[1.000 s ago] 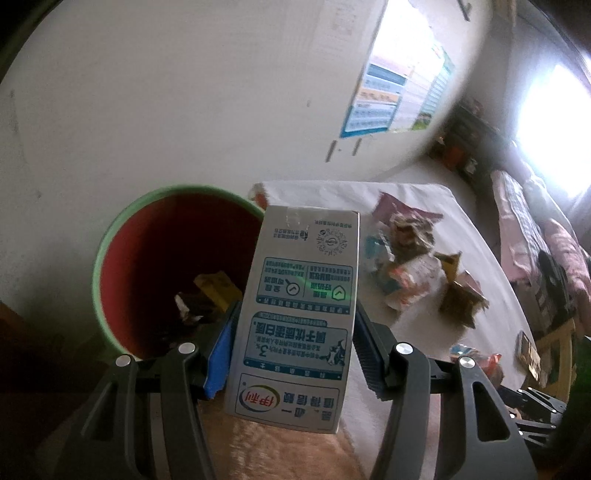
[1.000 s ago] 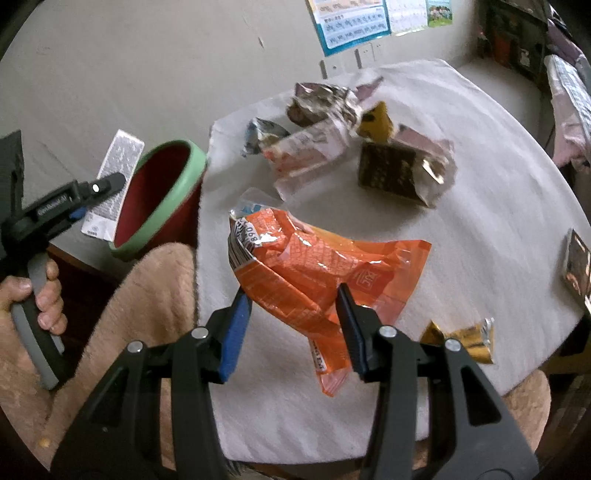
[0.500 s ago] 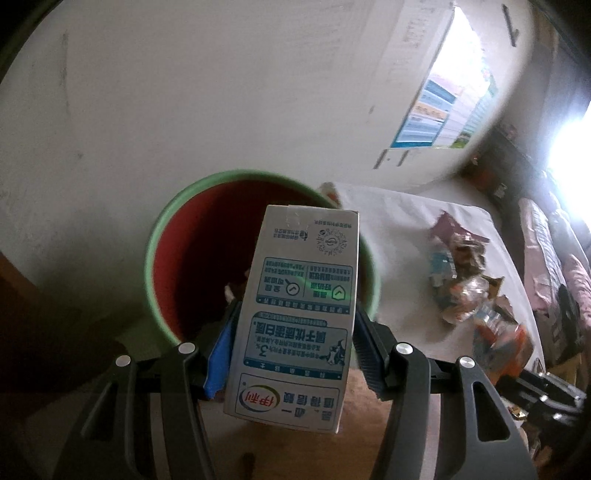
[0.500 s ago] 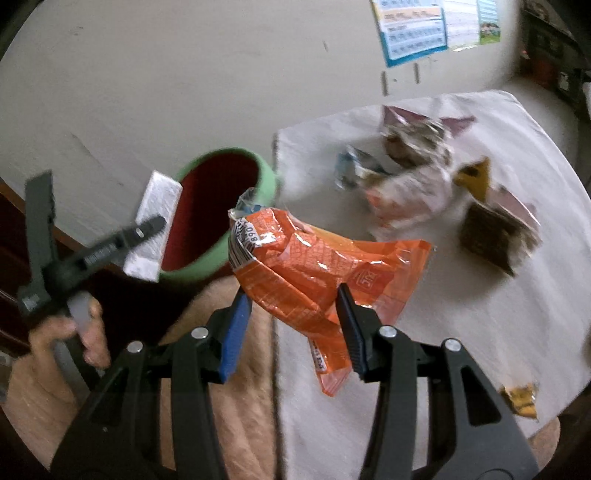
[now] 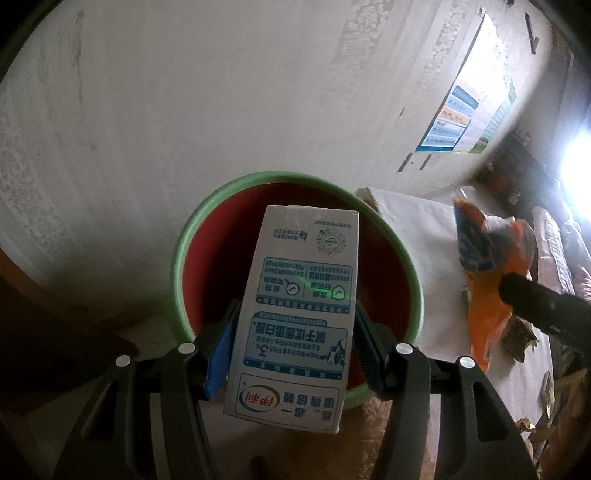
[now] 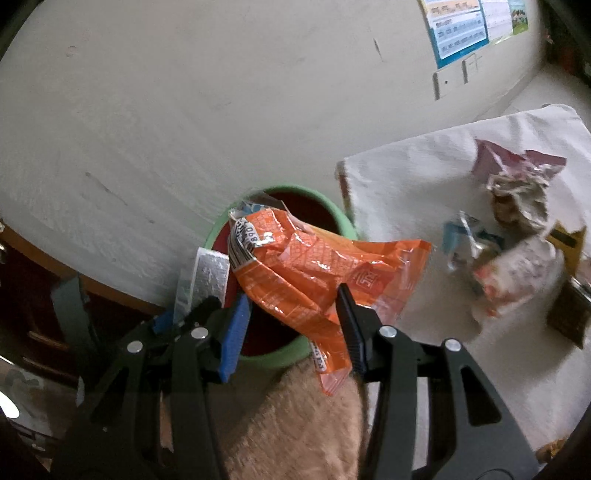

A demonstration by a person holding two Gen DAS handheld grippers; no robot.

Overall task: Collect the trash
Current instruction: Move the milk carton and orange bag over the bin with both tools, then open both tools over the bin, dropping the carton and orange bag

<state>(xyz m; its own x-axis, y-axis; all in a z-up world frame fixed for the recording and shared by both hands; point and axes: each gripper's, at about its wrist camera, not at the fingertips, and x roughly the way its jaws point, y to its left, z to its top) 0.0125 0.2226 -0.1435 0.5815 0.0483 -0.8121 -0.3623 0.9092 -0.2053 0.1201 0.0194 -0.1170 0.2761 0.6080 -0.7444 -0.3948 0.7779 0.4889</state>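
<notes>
Trash: milk carton [image 5: 295, 310] clamped in left gripper [image 5: 291, 354], orange wrapper [image 6: 314, 273] clamped in right gripper [image 6: 291, 328], both over green-rimmed bin [image 5: 406, 266], unreleased; several wrappers [image 6: 517, 229] remain on tablecloth [image 6: 406, 177].

white-clothed table [image 6: 424, 177]; crumpled wrappers [image 6: 517, 221] scattered on top.

We count one milk carton [image 5: 295, 314], one orange wrapper [image 6: 314, 273] and one green-rimmed red bin [image 5: 406, 258]. Two claws: the left claw [image 5: 291, 354] and the right claw [image 6: 291, 328]. On the worktop [image 6: 406, 177] there's a pile of loose wrappers [image 6: 517, 229] toward its far edge; we make out roughly five, but blur makes that iffy. One poster [image 6: 461, 29] on the wall.
</notes>
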